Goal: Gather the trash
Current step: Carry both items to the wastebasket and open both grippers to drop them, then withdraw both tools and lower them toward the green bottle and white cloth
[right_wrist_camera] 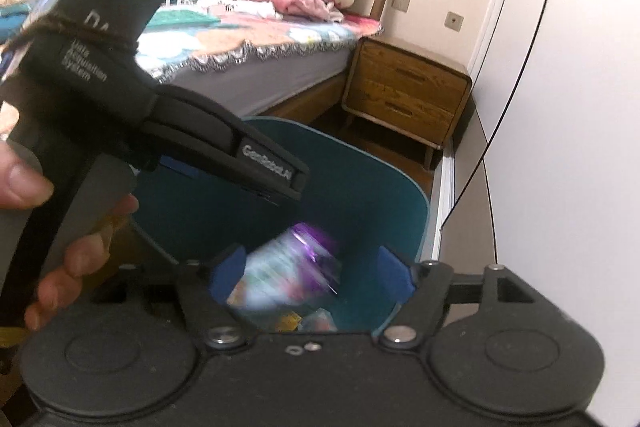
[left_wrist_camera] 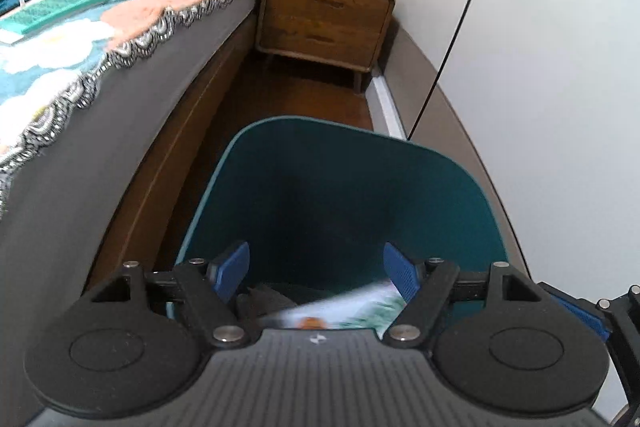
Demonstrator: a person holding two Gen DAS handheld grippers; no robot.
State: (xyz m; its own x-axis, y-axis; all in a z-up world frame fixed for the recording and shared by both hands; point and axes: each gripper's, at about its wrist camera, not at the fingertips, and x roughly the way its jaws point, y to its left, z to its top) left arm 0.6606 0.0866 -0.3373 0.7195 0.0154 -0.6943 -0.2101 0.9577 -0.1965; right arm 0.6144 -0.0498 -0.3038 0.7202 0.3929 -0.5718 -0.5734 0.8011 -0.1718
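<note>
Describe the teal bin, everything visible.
The teal plastic waste bin is a rounded-rectangular, open-topped tub with a thin lighter rim and smooth dark interior walls. It stands upright on the wooden floor in the gap between the bed frame and the white wardrobe, in front of the wooden nightstand. Blurred wrappers and paper lie or fall inside. Both open hand-held grippers hover over its mouth; neither visibly touches it.

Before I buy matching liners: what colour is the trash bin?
Teal trash bin, clearest in the left wrist view.
</note>
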